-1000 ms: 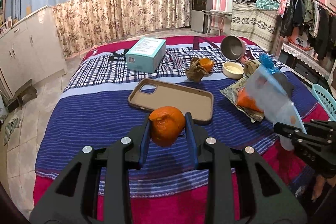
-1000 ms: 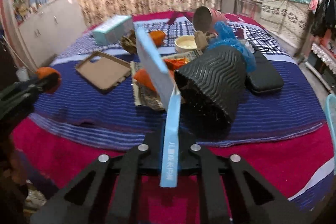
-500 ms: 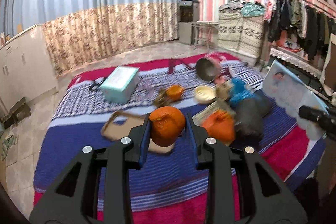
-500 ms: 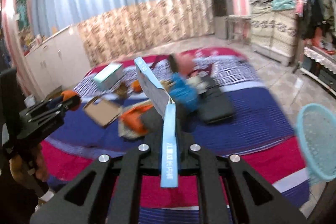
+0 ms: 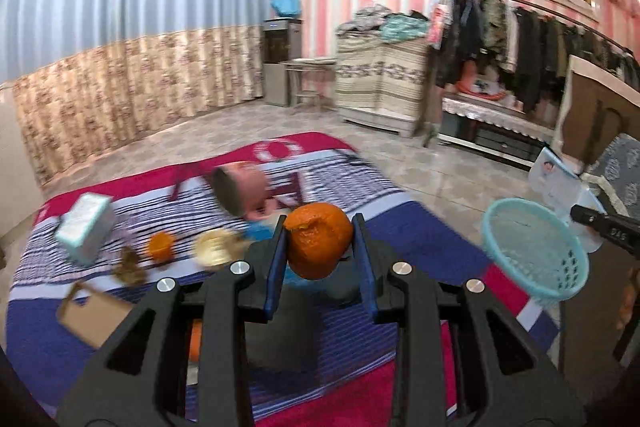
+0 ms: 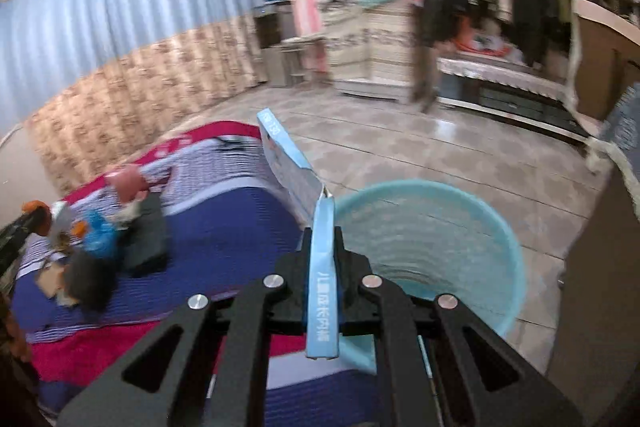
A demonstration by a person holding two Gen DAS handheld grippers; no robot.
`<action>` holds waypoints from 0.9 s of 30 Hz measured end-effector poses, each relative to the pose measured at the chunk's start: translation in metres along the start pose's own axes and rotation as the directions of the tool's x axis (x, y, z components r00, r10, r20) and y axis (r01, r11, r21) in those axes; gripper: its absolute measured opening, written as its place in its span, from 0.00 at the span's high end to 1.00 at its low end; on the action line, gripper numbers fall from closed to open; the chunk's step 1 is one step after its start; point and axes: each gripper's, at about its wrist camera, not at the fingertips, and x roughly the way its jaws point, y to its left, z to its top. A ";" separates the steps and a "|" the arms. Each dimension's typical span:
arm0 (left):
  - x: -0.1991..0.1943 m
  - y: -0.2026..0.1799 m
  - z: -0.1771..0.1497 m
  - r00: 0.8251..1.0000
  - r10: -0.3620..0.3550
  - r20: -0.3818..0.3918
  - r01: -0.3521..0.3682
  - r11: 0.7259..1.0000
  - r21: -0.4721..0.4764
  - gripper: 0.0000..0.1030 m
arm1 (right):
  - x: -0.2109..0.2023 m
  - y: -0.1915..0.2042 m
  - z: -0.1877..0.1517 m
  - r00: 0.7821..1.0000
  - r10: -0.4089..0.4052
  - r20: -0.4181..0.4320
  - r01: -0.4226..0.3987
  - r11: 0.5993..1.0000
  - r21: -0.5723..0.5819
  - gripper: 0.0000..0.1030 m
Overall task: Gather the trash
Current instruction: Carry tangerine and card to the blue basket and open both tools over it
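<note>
- The bed [image 5: 420, 227], under a blue, white and crimson striped blanket, carries the leftover clutter toward its far edge: a pale box [image 5: 86, 229], a tipped pink cup [image 5: 240, 187], a small orange piece [image 5: 161, 246] and a cream bowl [image 5: 214, 245], with a tan phone case [image 5: 94, 315] near the left edge.
- The turquoise basket [image 6: 432, 247] stands on the floor just off the bed's right edge, its mouth open; it looks like the bin for the trash.
- The blue-and-white packet [image 6: 296, 175] sticks up from the right gripper [image 6: 322, 267], pinched by its flat lower strip. It looks light, thin and floppy, so a grip on the sealed edge suits it; it should drop freely once let go.
- The orange peel [image 5: 318, 241] sits clamped between the blue pads of the left gripper [image 5: 320, 259], above the bed's right half. It seems a hollow, soft shell, light and crushable, best held gently across its width.
- Both grippers point somewhat downward, the right one at the basket's near rim, the left one aimed across the bed with the basket off to its right.
</note>
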 end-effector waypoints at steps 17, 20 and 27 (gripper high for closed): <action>0.111 -0.202 0.005 0.951 -0.294 -0.100 0.308 0.936 0.169 0.71 | 0.028 -0.104 -0.006 0.977 -0.206 -0.048 0.211 0.968 0.137 0.91; 0.127 -0.228 0.003 0.934 -0.330 -0.138 0.351 0.920 0.175 0.71 | 0.030 -0.118 -0.008 0.975 -0.218 -0.051 0.224 0.960 0.168 0.91; 0.149 -0.260 0.000 0.931 -0.322 -0.169 0.353 0.911 0.213 0.41 | 0.035 -0.130 -0.012 0.970 -0.234 -0.061 0.242 0.951 0.192 0.92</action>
